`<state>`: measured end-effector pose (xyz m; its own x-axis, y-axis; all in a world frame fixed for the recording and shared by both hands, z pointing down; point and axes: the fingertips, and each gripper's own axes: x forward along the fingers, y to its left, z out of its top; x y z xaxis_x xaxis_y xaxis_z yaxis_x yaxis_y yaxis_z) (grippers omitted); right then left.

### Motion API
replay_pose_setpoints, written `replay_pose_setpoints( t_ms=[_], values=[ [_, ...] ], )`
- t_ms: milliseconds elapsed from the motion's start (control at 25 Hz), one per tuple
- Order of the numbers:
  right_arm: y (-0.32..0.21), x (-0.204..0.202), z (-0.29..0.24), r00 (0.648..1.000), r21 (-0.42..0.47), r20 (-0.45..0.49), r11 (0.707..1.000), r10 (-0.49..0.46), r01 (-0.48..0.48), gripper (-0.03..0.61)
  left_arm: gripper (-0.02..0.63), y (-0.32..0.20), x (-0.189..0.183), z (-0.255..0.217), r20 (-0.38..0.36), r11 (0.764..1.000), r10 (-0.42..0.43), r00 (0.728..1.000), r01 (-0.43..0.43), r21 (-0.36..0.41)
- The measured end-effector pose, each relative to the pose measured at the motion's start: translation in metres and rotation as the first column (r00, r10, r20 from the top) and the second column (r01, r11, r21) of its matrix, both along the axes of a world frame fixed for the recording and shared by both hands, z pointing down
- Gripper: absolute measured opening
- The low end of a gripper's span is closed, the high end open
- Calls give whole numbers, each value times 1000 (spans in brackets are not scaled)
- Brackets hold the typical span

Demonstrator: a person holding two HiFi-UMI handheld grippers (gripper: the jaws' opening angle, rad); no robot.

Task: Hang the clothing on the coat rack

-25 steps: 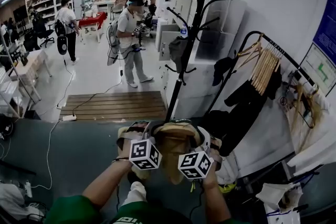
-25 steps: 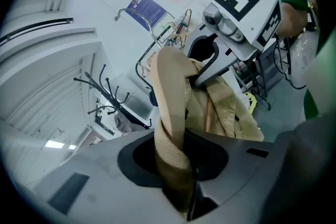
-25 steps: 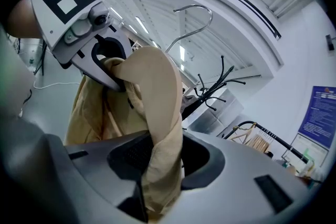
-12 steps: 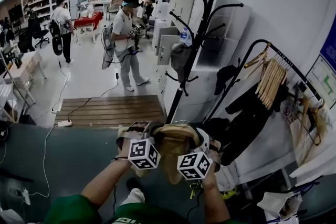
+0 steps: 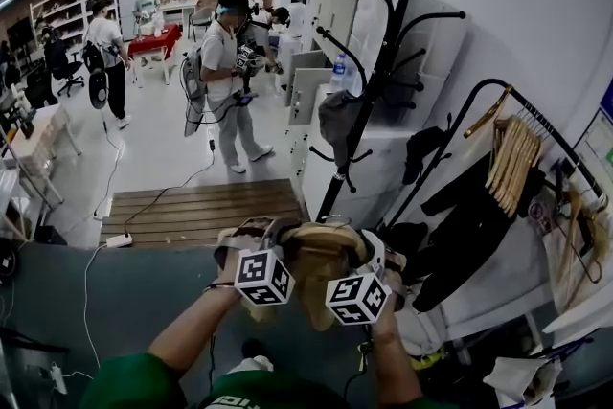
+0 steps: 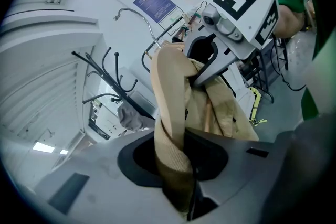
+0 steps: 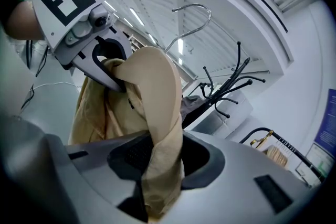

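Open floor (image 5: pixel 144 292) ahead to coat rack (image 5: pixel 367 96); clothes rail (image 5: pixel 436 153) crowds right.

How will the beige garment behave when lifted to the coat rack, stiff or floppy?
Probably floppy: the beige garment sags in folds between the left gripper and right gripper. Likely light, as thin cloth bunches inside both jaws.

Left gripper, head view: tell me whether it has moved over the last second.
Yes. The left gripper, shut on the tan garment, has advanced toward the wooden platform by the coat rack; the platform's near edge now reaches it.
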<state>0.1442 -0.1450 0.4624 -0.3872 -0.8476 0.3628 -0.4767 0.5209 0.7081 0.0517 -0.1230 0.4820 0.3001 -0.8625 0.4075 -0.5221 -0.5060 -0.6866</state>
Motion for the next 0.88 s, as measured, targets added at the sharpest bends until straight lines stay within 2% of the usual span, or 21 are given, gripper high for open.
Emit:
replay_pose_setpoints(
  t_ms=[440,880],
  values=[
    [-32,-39,-2,996,7,38,997,81,-81,141,89,-41,-41,-4,22,997,77,997,-77,11],
    [-55,-52,1,991,-11,28,991,132,-132,143,89,-70,-54,0,10,992,129,992,-129,-4]
  ],
)
